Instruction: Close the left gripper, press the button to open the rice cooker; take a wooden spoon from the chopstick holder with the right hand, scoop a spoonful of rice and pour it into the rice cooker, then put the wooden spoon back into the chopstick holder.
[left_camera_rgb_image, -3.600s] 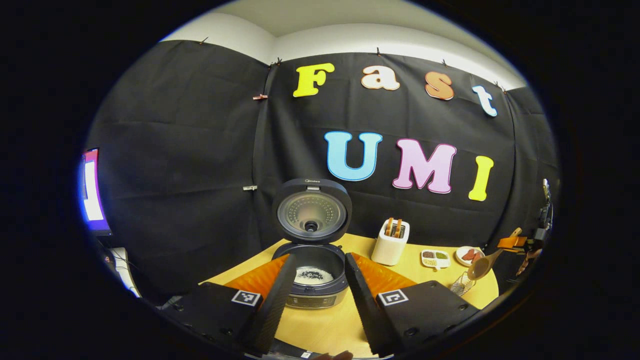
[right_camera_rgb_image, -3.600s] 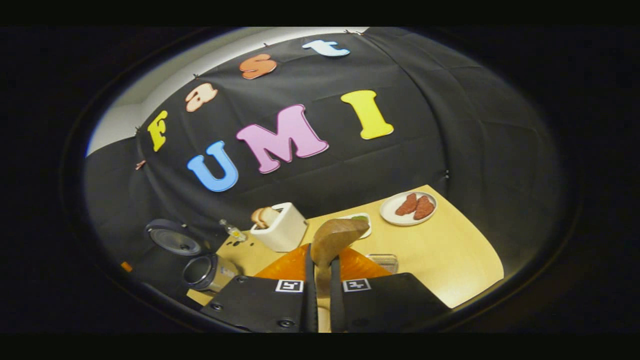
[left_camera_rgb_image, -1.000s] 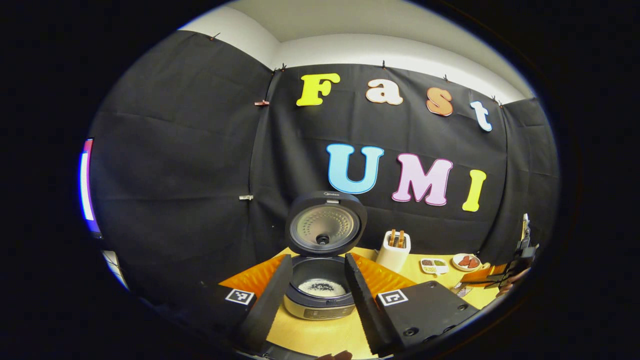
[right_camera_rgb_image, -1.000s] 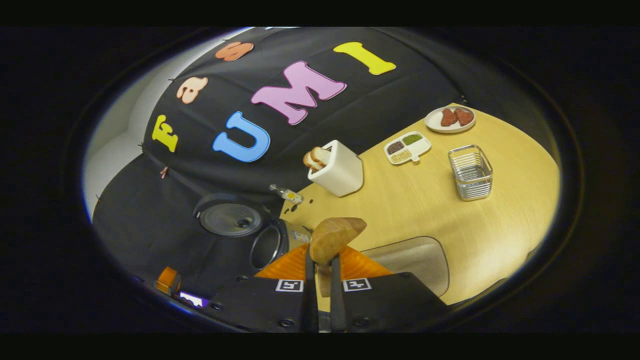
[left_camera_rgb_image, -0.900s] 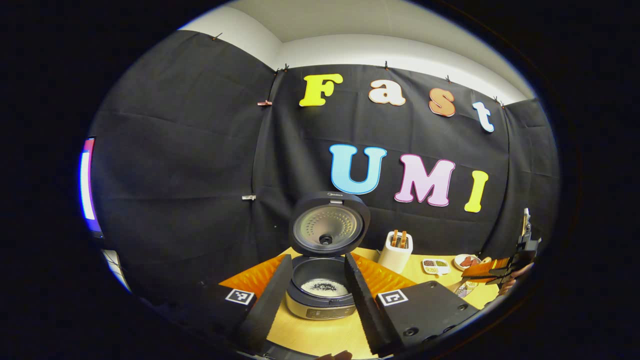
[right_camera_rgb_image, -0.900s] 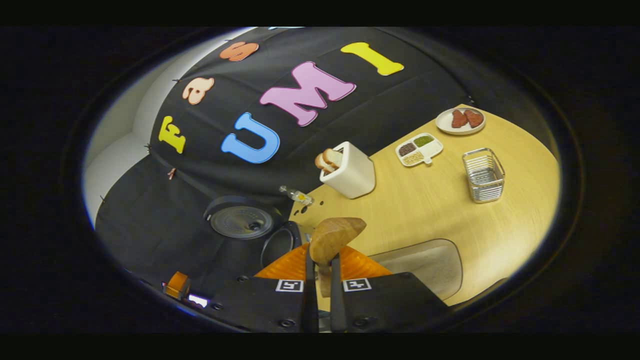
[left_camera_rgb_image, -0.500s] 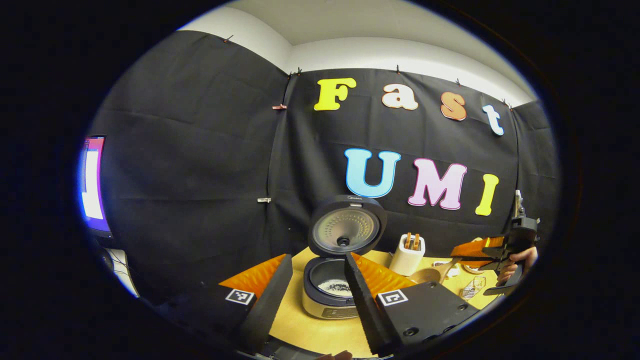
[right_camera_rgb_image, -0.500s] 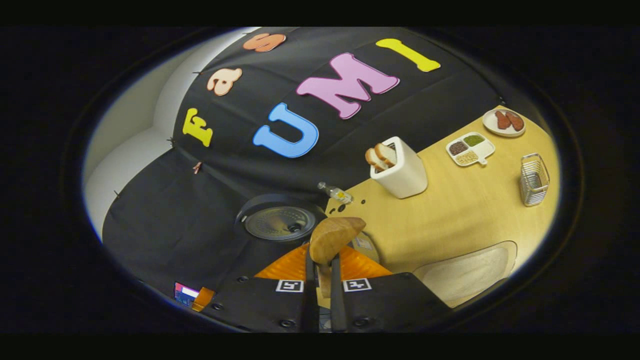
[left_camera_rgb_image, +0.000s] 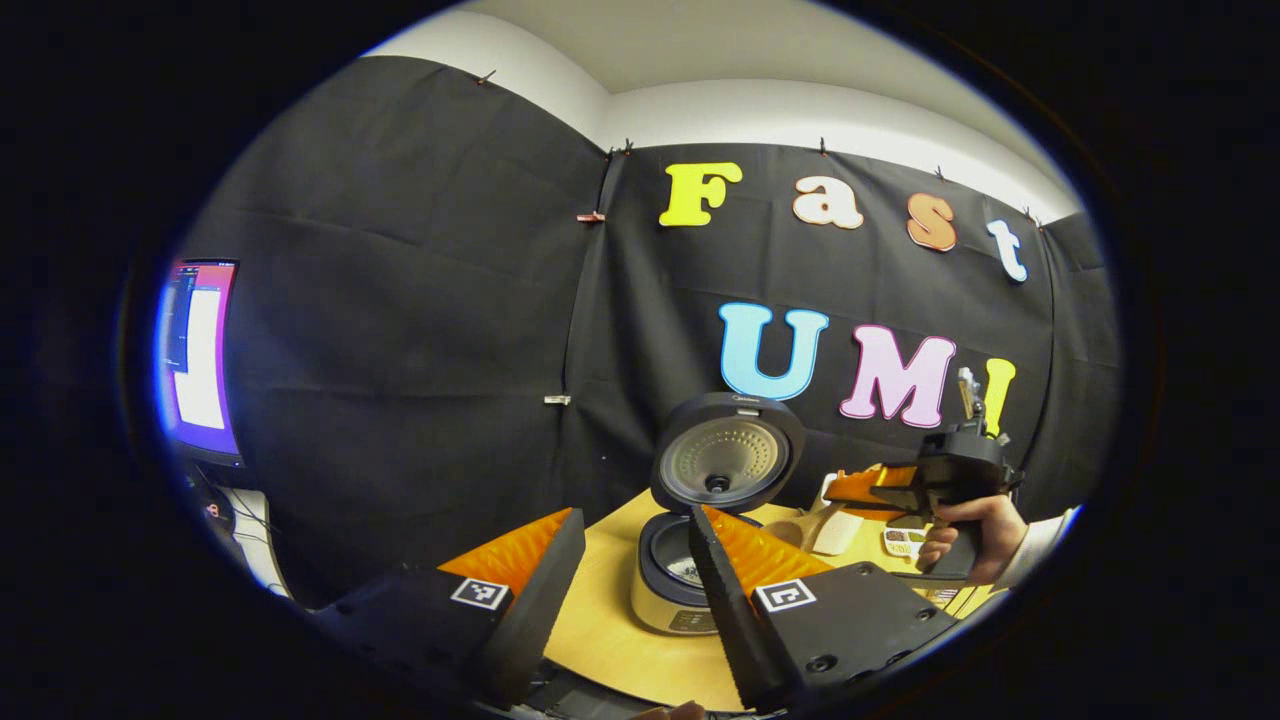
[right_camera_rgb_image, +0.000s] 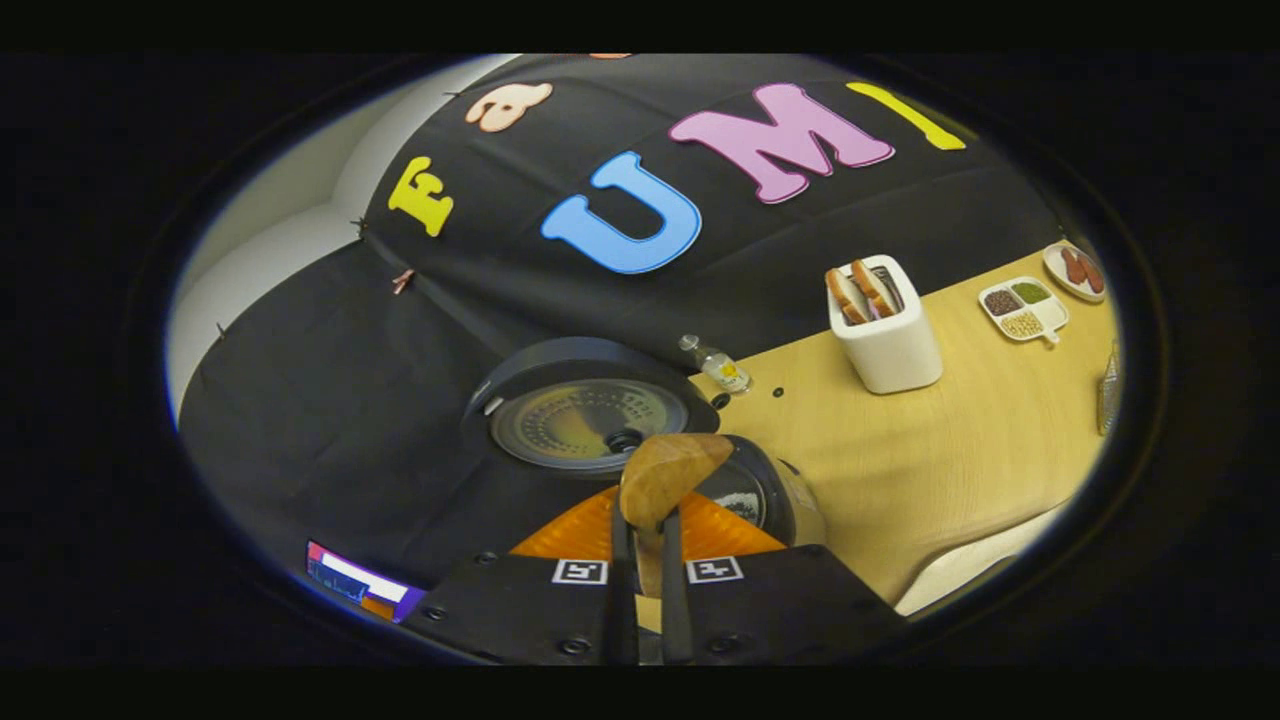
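The rice cooker (left_camera_rgb_image: 668, 600) stands open on the wooden table, its round lid (left_camera_rgb_image: 728, 452) upright and some white grains in the pot. My left gripper (left_camera_rgb_image: 635, 520) is open in front of it, touching nothing. A hand holds my right gripper (left_camera_rgb_image: 868, 488) just right of the cooker. In the right gripper view, my right gripper (right_camera_rgb_image: 643, 515) is shut on the handle of the wooden spoon (right_camera_rgb_image: 665, 475). The spoon's bowl hangs over the cooker's pot (right_camera_rgb_image: 765, 495), below the lid (right_camera_rgb_image: 585, 410). I cannot tell what the spoon carries. The wire holder (right_camera_rgb_image: 1108, 395) sits at the far right edge.
A white box with two brown slices (right_camera_rgb_image: 885, 335) stands at the back of the table (right_camera_rgb_image: 950, 450). A small bottle (right_camera_rgb_image: 720, 368) lies by the cooker. A divided dish (right_camera_rgb_image: 1025, 305) and a plate (right_camera_rgb_image: 1075, 268) sit far right. A pale container (right_camera_rgb_image: 960, 585) is near. A screen (left_camera_rgb_image: 200, 360) glows left.
My right gripper has carried the spoon left across the table, from beside the pale container to over the open cooker. The left gripper stays open and has swung a little to the left.
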